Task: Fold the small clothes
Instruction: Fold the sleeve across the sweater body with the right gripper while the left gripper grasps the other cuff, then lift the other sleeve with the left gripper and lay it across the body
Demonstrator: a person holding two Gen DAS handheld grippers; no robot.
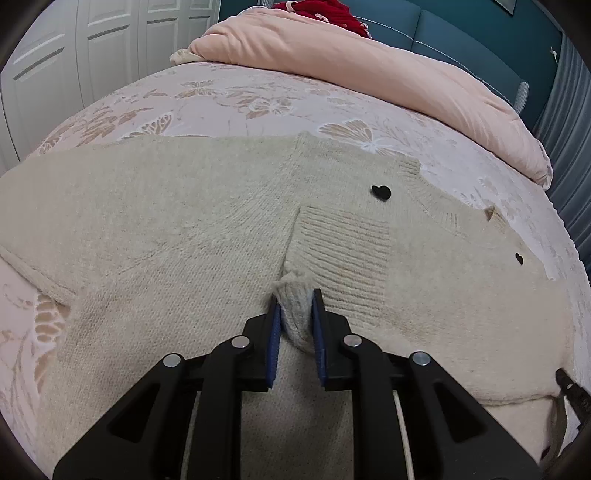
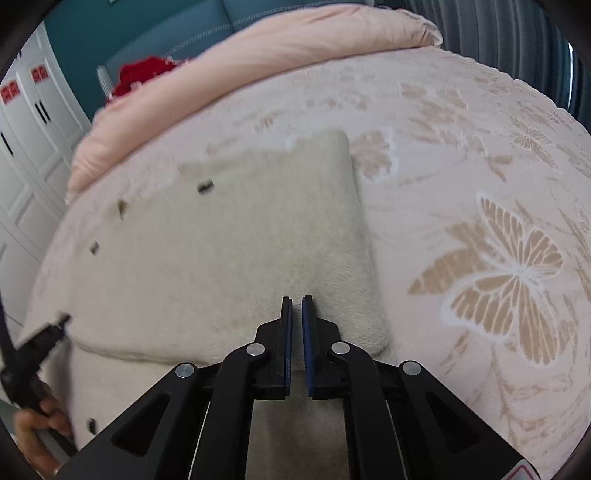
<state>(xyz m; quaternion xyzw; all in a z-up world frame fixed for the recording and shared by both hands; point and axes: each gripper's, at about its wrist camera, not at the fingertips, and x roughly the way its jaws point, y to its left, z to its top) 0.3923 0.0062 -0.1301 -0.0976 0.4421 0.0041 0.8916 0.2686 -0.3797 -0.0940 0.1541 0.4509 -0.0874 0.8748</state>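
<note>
A cream knit cardigan (image 1: pixel 166 221) with black heart buttons (image 1: pixel 381 192) lies flat on the bed, one sleeve laid across its front. My left gripper (image 1: pixel 295 295) is shut on the bunched end of that sleeve's ribbed cuff (image 1: pixel 340 251), which bulges between the blue pads. In the right wrist view the cardigan (image 2: pixel 221 258) shows a straight folded edge on its right side. My right gripper (image 2: pixel 296 297) hovers over it near that edge, shut, with nothing between its fingers. The left gripper (image 2: pixel 55 325) and the hand (image 2: pixel 33 424) holding it appear at the left rim.
The bedspread (image 2: pixel 509 273) is pale pink with butterfly patterns. A rolled pink duvet (image 1: pixel 369 74) lies along the far side, with a red garment (image 1: pixel 325 11) behind it. White wardrobe doors (image 1: pixel 74 55) and a teal headboard (image 1: pixel 461 37) lie beyond.
</note>
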